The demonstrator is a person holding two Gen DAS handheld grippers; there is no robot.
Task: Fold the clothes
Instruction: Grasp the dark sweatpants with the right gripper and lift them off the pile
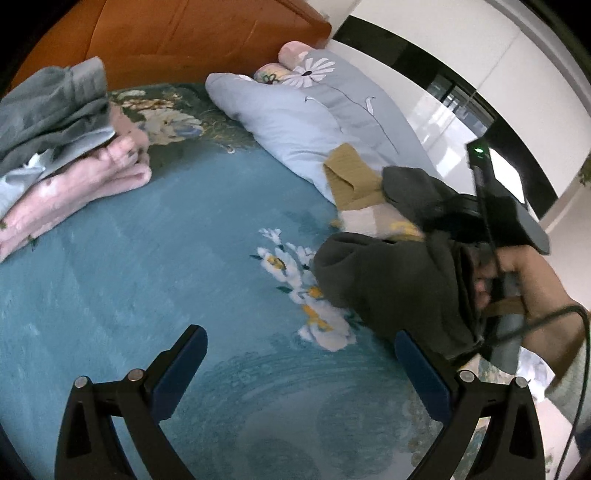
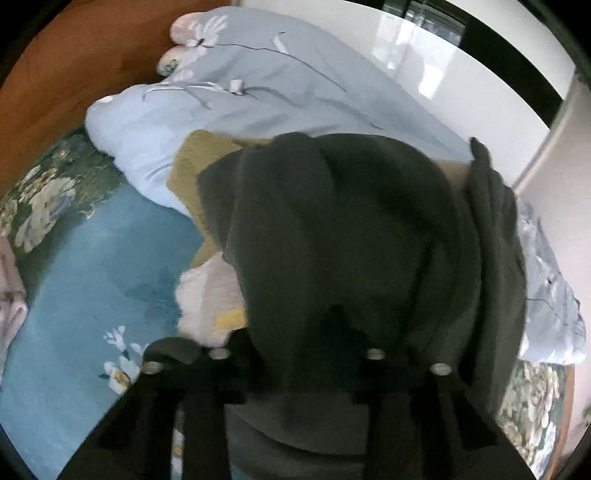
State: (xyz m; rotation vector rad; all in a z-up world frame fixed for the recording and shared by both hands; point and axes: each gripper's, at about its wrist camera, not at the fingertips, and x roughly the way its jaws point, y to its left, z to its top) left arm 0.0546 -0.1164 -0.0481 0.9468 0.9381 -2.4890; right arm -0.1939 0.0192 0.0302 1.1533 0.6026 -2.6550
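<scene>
Hanging over the bed (image 1: 129, 280), the left hand-held gripper (image 1: 299, 365) has its two blue-padded fingers (image 1: 181, 365) spread wide apart. Nothing sits between them. It holds nothing, and only the blue flowered bed cover shows below it.

Off to the right in the left wrist view, a person's hand (image 1: 517, 273) grips the handle of the right hand-held gripper (image 1: 436, 218). A dark grey garment (image 1: 388, 291) is draped over that tool and hangs down in a soft lump, lifted above the bed cover. A thin black cable (image 1: 554, 317) loops by the wrist.

From the right wrist view, the same dark grey garment (image 2: 332, 229) covers almost everything. It lies right over the front of the right hand-held gripper (image 2: 299, 332), so the fingertips are hidden. The cloth is bunched up in there, but I cannot tell if the fingers are pinched on it or loose.

Behind the garment lies a mustard yellow cloth (image 1: 351, 173) and a pale pink and yellow piece (image 1: 373, 221), both on the bed beside a light blue quilt (image 1: 295, 122) with white daisies.

Far on the left side of the bed rests a pile of folded clothes (image 1: 62, 155). Fluffy pink things are at the bottom and grey ones sit on top. An orange headboard (image 1: 184, 33) stands behind the pile.
</scene>
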